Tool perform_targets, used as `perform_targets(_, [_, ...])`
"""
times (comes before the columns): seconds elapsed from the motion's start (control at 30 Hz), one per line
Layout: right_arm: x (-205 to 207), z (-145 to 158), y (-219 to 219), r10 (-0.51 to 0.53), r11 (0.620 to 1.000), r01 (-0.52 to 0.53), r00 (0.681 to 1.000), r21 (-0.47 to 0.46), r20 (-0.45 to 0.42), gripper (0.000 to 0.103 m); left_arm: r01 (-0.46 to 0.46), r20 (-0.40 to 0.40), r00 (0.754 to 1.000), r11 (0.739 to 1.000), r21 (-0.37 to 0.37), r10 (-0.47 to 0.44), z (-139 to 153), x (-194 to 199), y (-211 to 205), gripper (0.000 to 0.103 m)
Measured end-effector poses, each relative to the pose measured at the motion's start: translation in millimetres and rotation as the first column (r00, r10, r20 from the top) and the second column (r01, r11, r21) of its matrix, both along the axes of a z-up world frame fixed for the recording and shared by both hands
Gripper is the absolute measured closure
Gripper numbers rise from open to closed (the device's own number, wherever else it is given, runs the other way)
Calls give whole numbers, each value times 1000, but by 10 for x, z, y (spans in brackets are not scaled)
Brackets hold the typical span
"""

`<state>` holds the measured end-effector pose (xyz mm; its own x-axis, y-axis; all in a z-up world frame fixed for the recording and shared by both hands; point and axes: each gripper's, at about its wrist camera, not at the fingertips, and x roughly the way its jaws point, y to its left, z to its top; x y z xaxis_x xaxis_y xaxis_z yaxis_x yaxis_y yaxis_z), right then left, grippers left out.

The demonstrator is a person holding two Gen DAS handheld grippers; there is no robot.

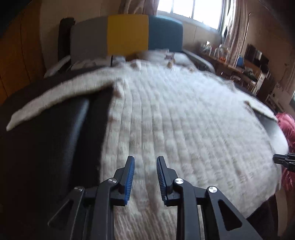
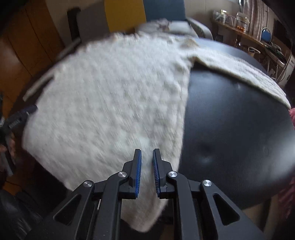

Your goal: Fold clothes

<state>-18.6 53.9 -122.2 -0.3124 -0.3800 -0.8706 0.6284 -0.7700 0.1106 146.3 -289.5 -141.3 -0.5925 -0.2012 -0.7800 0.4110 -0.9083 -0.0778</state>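
2 claws spread empty, left claw (image 1: 145,161), right claw (image 2: 147,154), above white sweater (image 1: 184,129).

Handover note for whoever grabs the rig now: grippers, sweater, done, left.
Left gripper: open, empty, over the sweater near its hem.
Right gripper: jaws a narrow gap apart, nothing between them, over the hem by the sweater's right edge.
Sweater: spread flat on the dark table, both sleeves out to the sides.
Done: laid out.
Left: all folds.

Bright window (image 1: 191,13) with curtains (image 1: 237,31), grey-yellow-blue headboard (image 1: 127,35), cluttered desk (image 1: 239,68), wooden wardrobe (image 2: 27,37).
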Motion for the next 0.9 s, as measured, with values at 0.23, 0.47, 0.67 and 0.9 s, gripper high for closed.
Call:
perform_targets(0.23, [-16, 198, -33, -44, 993, 44, 999, -108, 0, 89, -54, -81, 995, 998, 35, 57, 175, 192, -37, 78])
perform_targets(0.47, [70, 132, -791, 102, 989, -99, 995, -105, 22, 81, -65, -44, 997, 996, 61, 68, 16, 324, -54, 78])
perform_targets(0.67, [97, 222, -1109, 164, 978, -161, 986, -130, 13, 80, -74, -133, 987, 989, 127, 91, 204, 483, -177, 78])
perform_targets(0.9, [41, 477, -1977, 297, 929, -297, 954, -219, -36, 79, -27, -178, 983, 991, 129, 50, 320, 76, -323, 78])
